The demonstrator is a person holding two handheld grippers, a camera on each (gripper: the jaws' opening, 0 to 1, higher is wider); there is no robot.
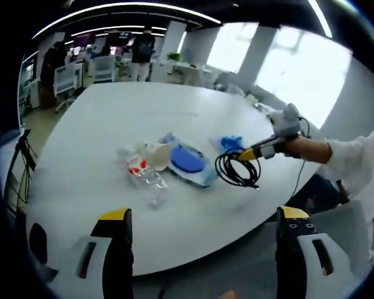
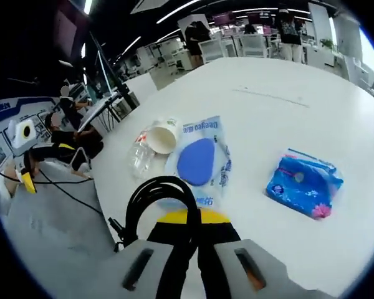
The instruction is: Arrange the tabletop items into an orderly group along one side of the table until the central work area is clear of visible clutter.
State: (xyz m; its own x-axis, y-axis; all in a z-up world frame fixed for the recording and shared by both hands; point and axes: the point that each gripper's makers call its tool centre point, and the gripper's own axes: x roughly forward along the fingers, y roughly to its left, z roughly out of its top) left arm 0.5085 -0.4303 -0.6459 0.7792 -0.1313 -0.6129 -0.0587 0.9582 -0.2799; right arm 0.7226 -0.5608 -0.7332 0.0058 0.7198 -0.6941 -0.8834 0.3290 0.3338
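On the white table point(image 1: 112, 118) lie a clear plastic bottle point(image 1: 147, 177), a paper cup point(image 1: 157, 153), a blue-and-white packet point(image 1: 191, 162) and a blue tissue pack point(image 1: 230, 142). My left gripper point(image 1: 203, 219) hovers off the near table edge, its jaws wide apart and empty. My right gripper point(image 1: 249, 154) reaches in from the right, shut on a coiled black cable point(image 1: 235, 169) just above the table. In the right gripper view, the right gripper point(image 2: 193, 218) pinches the cable point(image 2: 159, 190) loop. Beyond it are the cup point(image 2: 164, 135), bottle point(image 2: 139, 157), packet point(image 2: 199, 161) and tissue pack point(image 2: 304, 182).
The far half of the table point(image 2: 287, 87) is bare. Office desks, chairs point(image 1: 67, 81) and standing people point(image 1: 140, 53) fill the background. Grey floor point(image 2: 50, 218) with trailing wires lies off the table's edge. A person's gloved hand point(image 1: 285, 123) and white sleeve point(image 1: 355, 156) hold the right gripper.
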